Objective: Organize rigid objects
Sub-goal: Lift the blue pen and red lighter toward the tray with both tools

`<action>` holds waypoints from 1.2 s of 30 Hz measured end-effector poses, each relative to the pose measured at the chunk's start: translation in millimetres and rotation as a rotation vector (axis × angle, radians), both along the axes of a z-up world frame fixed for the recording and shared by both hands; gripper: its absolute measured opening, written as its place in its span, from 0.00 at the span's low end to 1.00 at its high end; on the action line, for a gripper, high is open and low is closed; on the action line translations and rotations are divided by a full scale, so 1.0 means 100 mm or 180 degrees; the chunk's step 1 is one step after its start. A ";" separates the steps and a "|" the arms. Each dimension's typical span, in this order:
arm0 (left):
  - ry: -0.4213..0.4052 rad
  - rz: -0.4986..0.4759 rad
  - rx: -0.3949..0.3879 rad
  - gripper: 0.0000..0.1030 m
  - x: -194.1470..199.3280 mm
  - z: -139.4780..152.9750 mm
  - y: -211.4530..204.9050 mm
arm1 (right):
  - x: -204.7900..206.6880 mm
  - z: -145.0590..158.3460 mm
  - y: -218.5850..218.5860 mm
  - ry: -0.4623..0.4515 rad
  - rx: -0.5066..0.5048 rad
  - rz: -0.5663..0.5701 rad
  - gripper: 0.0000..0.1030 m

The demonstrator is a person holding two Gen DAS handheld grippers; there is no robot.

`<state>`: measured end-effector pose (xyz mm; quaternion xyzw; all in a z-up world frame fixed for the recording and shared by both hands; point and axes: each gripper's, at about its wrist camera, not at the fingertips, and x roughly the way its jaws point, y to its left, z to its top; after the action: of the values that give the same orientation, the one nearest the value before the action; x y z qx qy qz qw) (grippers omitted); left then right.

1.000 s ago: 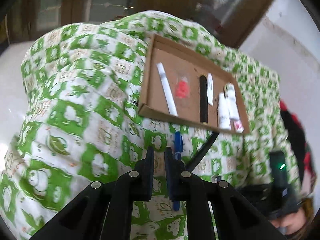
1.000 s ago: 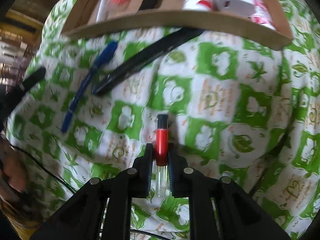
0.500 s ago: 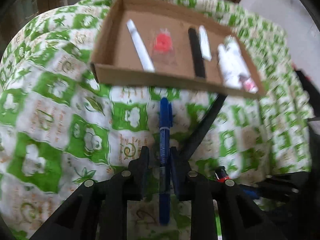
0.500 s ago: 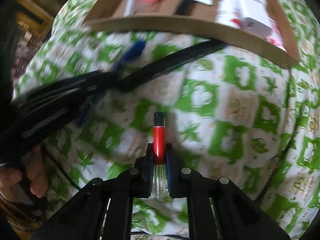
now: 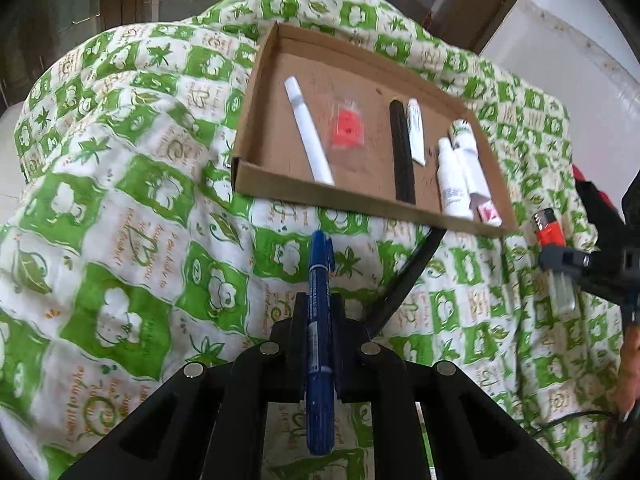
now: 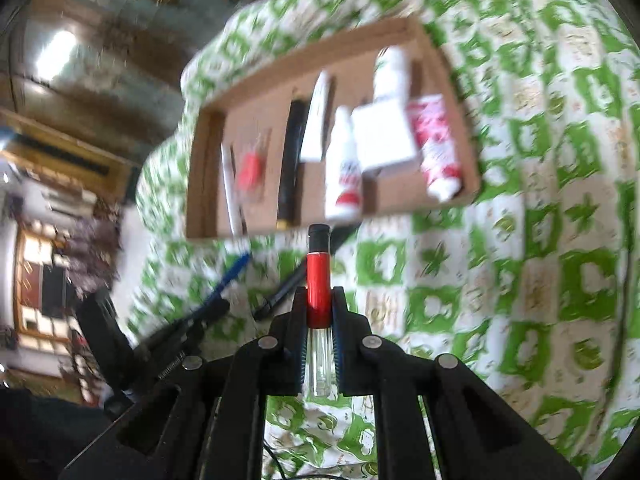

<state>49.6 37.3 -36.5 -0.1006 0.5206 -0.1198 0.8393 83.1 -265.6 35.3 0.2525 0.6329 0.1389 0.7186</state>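
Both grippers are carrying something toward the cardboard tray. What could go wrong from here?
1. The left gripper pinches the blue marker near its middle, with long ends free; it might pivot or slip.
2. The tray sits on a rumpled cloth and already looks crowded on its right side, so the lighter in the right gripper could knock the bottles.

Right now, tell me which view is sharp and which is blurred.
Left wrist view: sharp, print on the blue marker readable, fisheye bending at the edges. Right wrist view: motion-smeared, cardboard tray and tablecloth streaked; only the red-capped tube stays crisp.
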 end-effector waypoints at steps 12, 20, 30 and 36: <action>0.0087 0.0000 -0.0029 0.08 0.02 -0.08 -0.04 | 0.11 0.29 -0.96 -0.0178 0.0272 -0.0772 0.10; 0.0122 0.0000 0.0032 0.08 0.04 -0.13 -0.08 | 0.11 0.24 -0.99 -0.0147 0.0269 -0.0768 0.10; -0.0035 -0.0094 0.0231 0.08 0.00 -0.08 -0.22 | 0.10 0.36 -1.14 -0.0267 0.0298 -0.0901 0.10; -0.0189 -0.0069 -0.0105 0.08 -0.06 0.13 -0.10 | 0.09 0.36 -1.27 -0.0266 0.0308 -0.1018 0.10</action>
<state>43.2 26.9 -23.7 -0.1052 0.4945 -0.1404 0.8513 91.8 -392.5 71.6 0.3782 0.5469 0.0635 0.7442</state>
